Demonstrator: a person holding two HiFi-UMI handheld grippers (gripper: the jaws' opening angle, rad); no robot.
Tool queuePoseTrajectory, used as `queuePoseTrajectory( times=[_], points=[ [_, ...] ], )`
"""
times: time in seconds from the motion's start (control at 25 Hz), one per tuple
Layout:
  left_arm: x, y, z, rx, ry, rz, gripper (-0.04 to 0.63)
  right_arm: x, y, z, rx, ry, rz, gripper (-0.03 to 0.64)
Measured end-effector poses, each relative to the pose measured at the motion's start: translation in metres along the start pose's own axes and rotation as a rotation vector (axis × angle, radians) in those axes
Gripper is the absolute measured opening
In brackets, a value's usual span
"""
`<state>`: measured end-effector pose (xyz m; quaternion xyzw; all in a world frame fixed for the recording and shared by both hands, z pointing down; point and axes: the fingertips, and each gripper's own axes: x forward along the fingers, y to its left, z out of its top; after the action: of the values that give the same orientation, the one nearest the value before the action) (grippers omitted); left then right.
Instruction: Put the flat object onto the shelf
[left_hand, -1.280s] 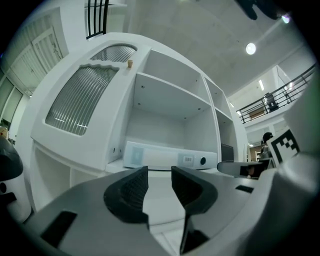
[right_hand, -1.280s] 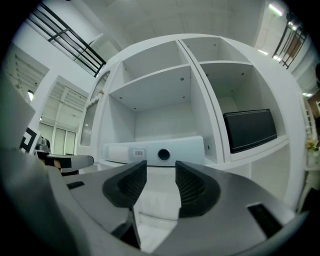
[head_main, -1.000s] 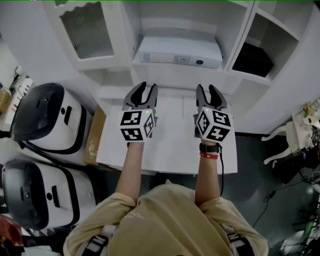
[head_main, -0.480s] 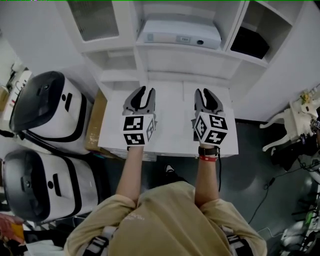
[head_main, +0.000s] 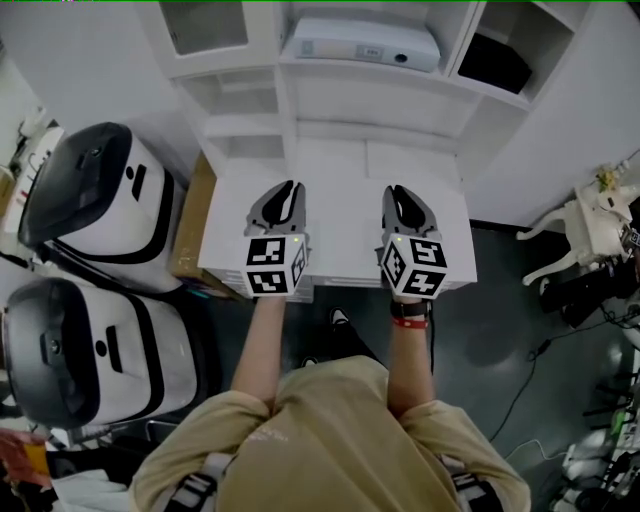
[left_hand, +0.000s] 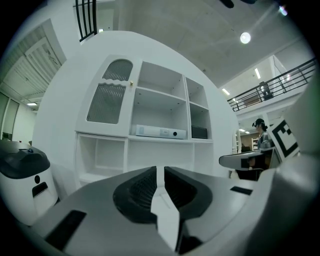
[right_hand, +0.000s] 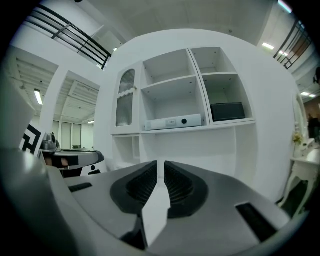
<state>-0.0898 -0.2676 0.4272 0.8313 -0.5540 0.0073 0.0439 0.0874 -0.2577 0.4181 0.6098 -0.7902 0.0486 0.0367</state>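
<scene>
Box (head_main: 360, 42), flat and white, lying on the middle shelf of the white cabinet (head_main: 290, 100), long side to the front, a dark round spot near its right end. Just right of it, past a divider, a black box (head_main: 495, 62) in its own compartment. To the left and above, a ribbed door (head_main: 205, 25). Below the shelf, bare white cubbies.

White table (head_main: 330, 180) pushed against the cabinet's foot, lying between the person and the shelf. Over its near half, left gripper (head_main: 284, 196) and right gripper (head_main: 404, 198), side by side, pointing at the cabinet and well apart from the flat box. Jaws of both just been closing, now drawn in to a thin slit, nothing between them.

Left of the table, two white-and-black machines (head_main: 95, 190), one nearer than the other, with a cardboard box (head_main: 190, 235) wedged between the farther one and the table. On the right, dark floor with cables (head_main: 530, 380) and a white stand (head_main: 585, 225), too small to make out further.
</scene>
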Motion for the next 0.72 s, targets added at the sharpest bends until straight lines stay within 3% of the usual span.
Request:
queuePoseTrajectory(
  times=[0.72],
  points=[
    [-0.049,-0.020,-0.032,0.045,0.017,-0.003,0.020,-0.059,0.004,-0.031,-0.010,-0.022,-0.050,0.023]
  ],
)
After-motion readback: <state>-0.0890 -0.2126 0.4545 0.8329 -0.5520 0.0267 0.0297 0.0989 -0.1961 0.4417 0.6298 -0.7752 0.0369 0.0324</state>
